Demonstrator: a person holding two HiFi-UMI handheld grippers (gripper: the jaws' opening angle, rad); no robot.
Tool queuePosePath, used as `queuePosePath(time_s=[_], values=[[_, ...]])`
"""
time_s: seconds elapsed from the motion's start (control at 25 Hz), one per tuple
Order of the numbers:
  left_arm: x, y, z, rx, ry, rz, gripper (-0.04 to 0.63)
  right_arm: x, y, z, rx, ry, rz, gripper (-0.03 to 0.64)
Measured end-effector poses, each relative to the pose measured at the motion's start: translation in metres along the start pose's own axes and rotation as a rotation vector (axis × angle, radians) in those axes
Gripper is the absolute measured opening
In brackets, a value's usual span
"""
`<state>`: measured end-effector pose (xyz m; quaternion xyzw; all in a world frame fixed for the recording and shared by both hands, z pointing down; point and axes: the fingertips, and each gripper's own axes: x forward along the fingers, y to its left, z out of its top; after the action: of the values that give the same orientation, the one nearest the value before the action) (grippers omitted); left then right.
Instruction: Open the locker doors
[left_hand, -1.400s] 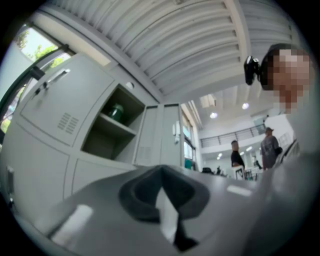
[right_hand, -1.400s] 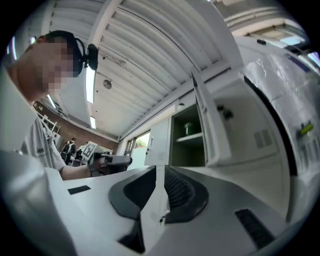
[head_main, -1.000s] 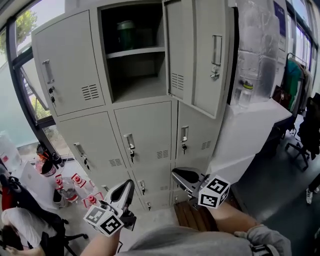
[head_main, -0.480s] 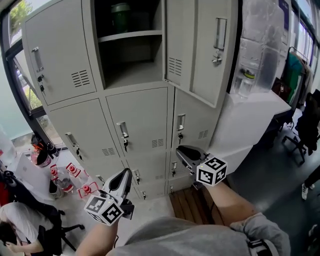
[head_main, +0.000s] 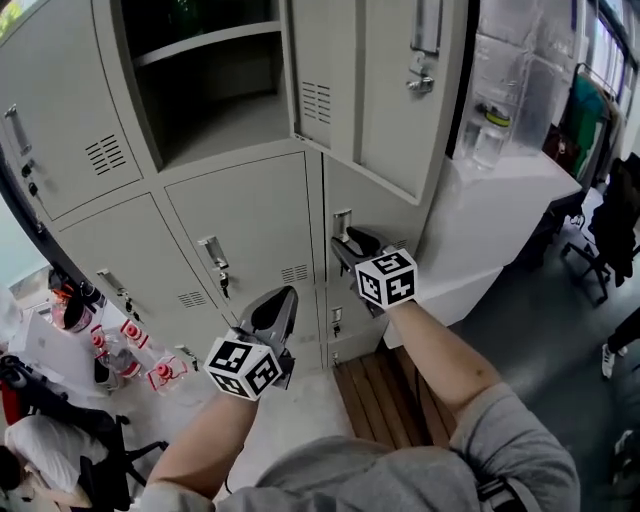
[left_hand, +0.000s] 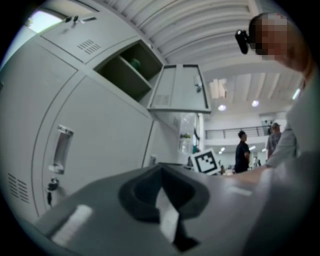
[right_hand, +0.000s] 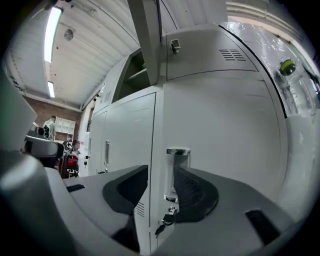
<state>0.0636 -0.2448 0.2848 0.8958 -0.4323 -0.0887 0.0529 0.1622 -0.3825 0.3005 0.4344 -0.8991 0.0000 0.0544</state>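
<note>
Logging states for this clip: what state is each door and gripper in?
Grey metal upper middle locker door: open.
Upper left locker door: shut.
Middle-row right locker door: shut.
Left gripper: fingers shut, empty.
Right gripper: fingers just been opening, door handle between them, ungripped.

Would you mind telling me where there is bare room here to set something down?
The lower compartment of the open locker, beneath its shelf, is bare. The white countertop is free beside the wrapped bottles. The floor left of the lockers is crowded with red-labelled bottles.
</note>
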Motion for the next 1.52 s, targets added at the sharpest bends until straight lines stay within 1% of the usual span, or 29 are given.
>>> queuePosePath(time_s=[0.2, 0.32, 0.44, 0.56, 0.72, 0.84, 0.96, 1.08, 1.2, 1.36, 1.44, 1.52], values=[[0.023, -0.004, -0.014, -0.01, 0.027, -0.029, 0.002, 0.021, -0.003, -0.001, -0.01, 0.016, -0.038, 0.155], [0.027, -0.003, -0.019, -0.013, 0.034, -0.03, 0.002, 0.031, -0.005, -0.002, 0.007, 0.03, -0.047, 0.158], [0.028, 0.0, -0.02, -0.017, 0.038, -0.028, 0.002, 0.041, -0.003, -0.005, 0.033, 0.044, -0.013, 0.164], [0.028, 0.0, -0.018, -0.017, 0.038, -0.024, 0.002, 0.04, 0.0, -0.005, 0.043, 0.037, 0.022, 0.164], [0.029, -0.008, -0.017, -0.022, 0.035, -0.03, 0.002, 0.009, 0.008, -0.008, 0.039, 0.008, 0.08, 0.164], [0.032, -0.021, -0.021, -0.035, 0.038, -0.044, 0.002, -0.037, 0.014, -0.012, 0.037, -0.025, 0.114, 0.156], [0.039, -0.039, -0.029, -0.051, 0.041, -0.061, 0.002, -0.094, 0.008, -0.019, 0.035, -0.052, 0.125, 0.15], [0.047, -0.059, -0.04, -0.071, 0.044, -0.082, 0.002, -0.149, -0.016, -0.03, 0.022, -0.055, 0.094, 0.138], [0.055, -0.075, -0.051, -0.096, 0.049, -0.095, 0.003, -0.192, -0.05, -0.049, 0.002, -0.019, 0.023, 0.138], [0.063, -0.091, -0.064, -0.115, 0.068, -0.104, 0.002, -0.235, -0.1, -0.066, 0.031, -0.017, -0.065, 0.138], [0.065, -0.097, -0.068, -0.116, 0.075, -0.106, 0.002, -0.25, -0.121, -0.067, 0.006, -0.01, -0.106, 0.137], [0.065, -0.102, -0.069, -0.113, 0.079, -0.107, 0.002, -0.264, -0.144, -0.069, -0.008, 0.006, -0.169, 0.112]])
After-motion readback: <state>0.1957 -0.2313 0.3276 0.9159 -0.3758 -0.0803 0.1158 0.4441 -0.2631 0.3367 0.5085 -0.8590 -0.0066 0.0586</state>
